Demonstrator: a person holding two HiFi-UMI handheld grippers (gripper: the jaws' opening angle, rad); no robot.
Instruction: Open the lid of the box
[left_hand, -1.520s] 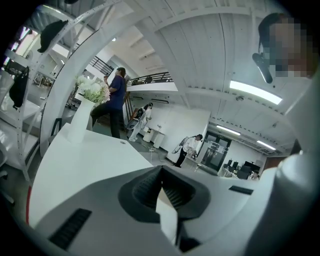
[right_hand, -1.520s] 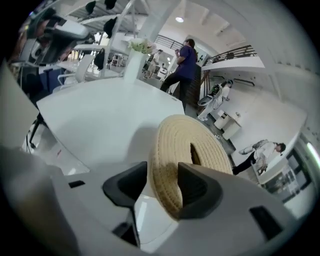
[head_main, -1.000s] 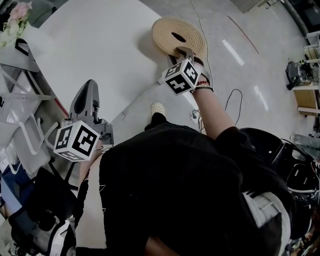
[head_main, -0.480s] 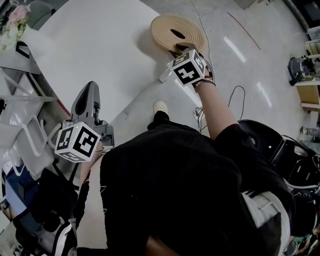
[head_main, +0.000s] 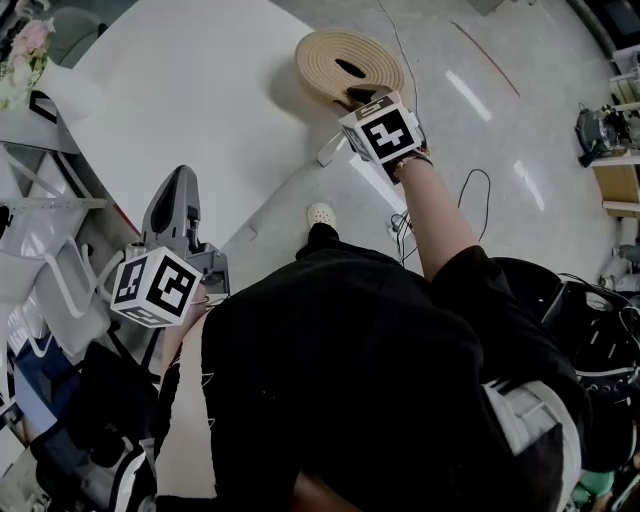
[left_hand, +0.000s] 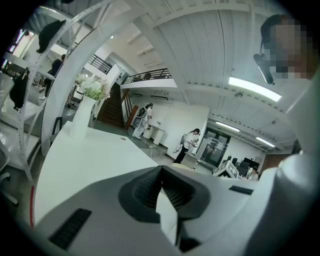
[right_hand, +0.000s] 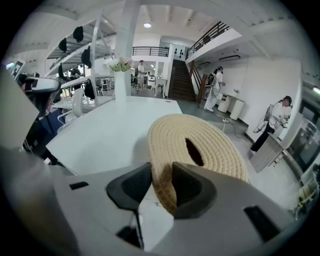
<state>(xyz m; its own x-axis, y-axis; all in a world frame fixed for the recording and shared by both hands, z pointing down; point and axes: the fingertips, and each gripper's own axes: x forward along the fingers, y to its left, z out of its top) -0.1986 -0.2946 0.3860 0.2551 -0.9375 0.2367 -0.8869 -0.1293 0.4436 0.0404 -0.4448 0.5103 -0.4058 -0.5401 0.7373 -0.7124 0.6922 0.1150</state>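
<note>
A round woven rope lid (head_main: 350, 68) with a dark slot in its middle sits near the white table's (head_main: 200, 90) far right edge. My right gripper (head_main: 362, 98) grips its near rim. In the right gripper view the rim of the lid (right_hand: 200, 150) stands between the pads of the right gripper (right_hand: 161, 172), and both touch it; the jaws have just been closing on it. The box under the lid is hidden. My left gripper (head_main: 181, 178) hangs by the table's left edge, far from the lid. The left gripper (left_hand: 161, 170) is shut with nothing in it.
A white vase of flowers (right_hand: 120, 82) stands at the table's far end. A white rack (head_main: 50, 270) is at the left, beside my left gripper. Cables (head_main: 470, 190) lie on the floor at the right. People stand in the background.
My right gripper has rolled and shifted slightly up and right at the lid's rim. The left gripper has kept still.
</note>
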